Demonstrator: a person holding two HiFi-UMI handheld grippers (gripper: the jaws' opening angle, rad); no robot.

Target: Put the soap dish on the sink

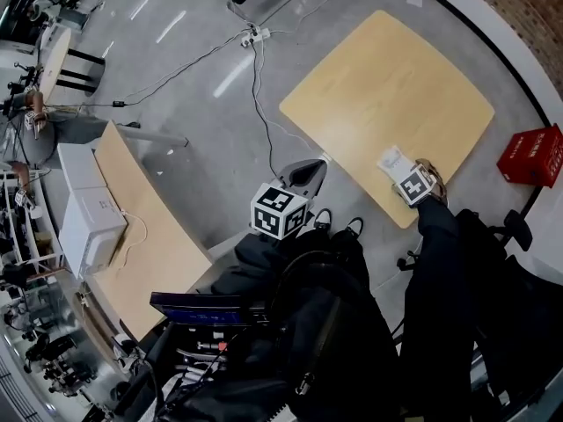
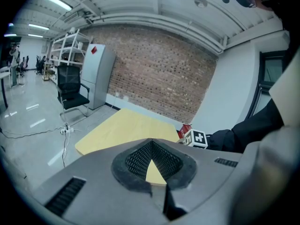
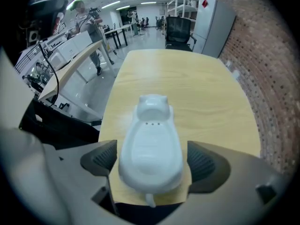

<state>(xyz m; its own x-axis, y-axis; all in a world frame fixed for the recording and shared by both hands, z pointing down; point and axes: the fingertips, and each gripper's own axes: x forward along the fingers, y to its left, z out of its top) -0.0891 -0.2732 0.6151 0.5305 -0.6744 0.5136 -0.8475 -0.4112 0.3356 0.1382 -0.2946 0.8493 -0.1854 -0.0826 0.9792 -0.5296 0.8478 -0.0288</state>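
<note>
The person wears a black jacket (image 1: pixel 339 323), its sleeve (image 1: pixel 437 244) lying at 4 o'clock in the head view. The left gripper (image 2: pixel 151 168) and right gripper (image 3: pixel 151 161) have smooth grey shells, black ribbed pads (image 3: pixel 104 158) and slotted vents (image 2: pixel 65 196). Each bears a white cube (image 1: pixel 280 211) with black square markers.

Your right gripper (image 3: pixel 151 162) straddles the soap dish (image 3: pixel 151 144) at the near edge of the table (image 1: pixel 387 86), a sliver of room beside each pad (image 3: pixel 101 158); beyond the dish, the top lies open. A red box (image 1: pixel 530 155) and cables (image 1: pixel 257 86) occupy the floor (image 1: pixel 202 148) alongside.
</note>
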